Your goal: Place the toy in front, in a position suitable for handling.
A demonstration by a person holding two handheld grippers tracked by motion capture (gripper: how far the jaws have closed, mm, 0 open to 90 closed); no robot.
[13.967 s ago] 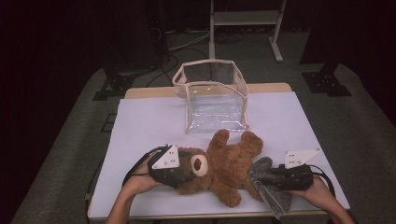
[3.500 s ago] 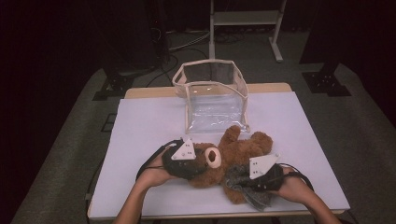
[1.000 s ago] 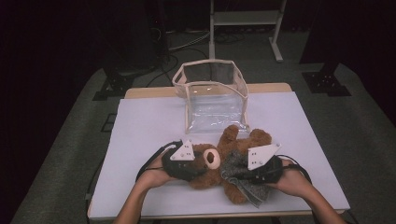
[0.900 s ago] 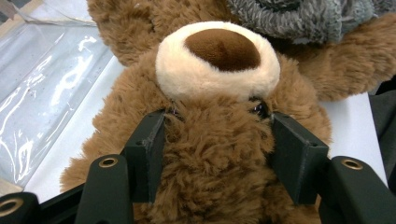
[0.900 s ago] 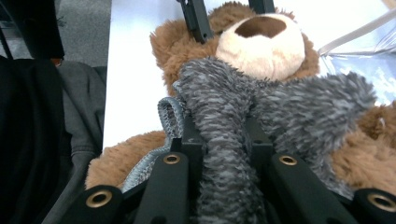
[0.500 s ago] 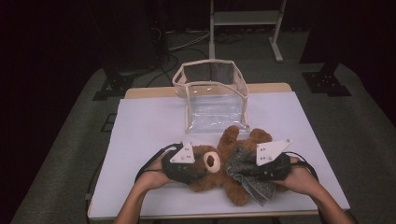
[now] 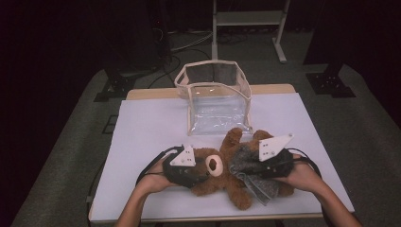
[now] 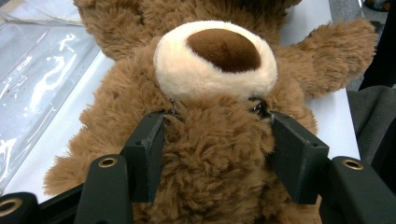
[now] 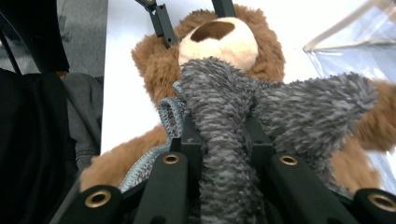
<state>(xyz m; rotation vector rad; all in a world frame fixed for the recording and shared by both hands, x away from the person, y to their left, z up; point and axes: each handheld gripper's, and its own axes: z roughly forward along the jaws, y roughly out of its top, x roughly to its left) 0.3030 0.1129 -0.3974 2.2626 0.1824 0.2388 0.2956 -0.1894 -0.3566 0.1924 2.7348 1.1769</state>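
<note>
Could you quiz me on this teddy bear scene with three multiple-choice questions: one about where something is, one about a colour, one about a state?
1. Where is the clear bag? A beyond the bear B under the table C in a hand
2. What colour is the knit garment? A red B grey C yellow
3. What is the left gripper doing? A lying open B clamping the teddy bear's head C holding the bag

A: it stands behind the bear on the table.
B: grey fuzzy knit.
B: both jaws press into the fur.

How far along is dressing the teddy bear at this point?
Done: the grey garment lies over the teddy bear, up to its muzzle. In hand: left gripper clamps the head, right gripper pinches the knit. Left: no arm shows through a sleeve.
</note>
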